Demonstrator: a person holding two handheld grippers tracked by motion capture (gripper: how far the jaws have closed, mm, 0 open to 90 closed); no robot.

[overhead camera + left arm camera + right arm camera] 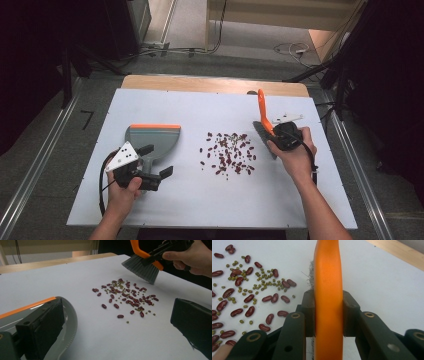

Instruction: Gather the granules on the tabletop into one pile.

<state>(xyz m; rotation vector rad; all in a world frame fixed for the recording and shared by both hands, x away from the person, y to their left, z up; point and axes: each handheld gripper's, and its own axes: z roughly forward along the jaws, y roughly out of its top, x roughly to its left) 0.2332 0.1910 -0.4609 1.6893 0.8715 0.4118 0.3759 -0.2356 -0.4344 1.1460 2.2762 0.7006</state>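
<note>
My left claw (159, 161) stands wide open beside the grey dustpan (152, 136) on the white worktop (200, 200); farther right, my right claw (278, 131) grips the orange brush (263, 117) just beside the scattered beans (227, 154)

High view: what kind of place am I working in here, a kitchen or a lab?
Most likely a lab or recording setup, not a kitchen: a white table on a bare grey floor, cables trailing across it, and dark stands beside the table.
</note>
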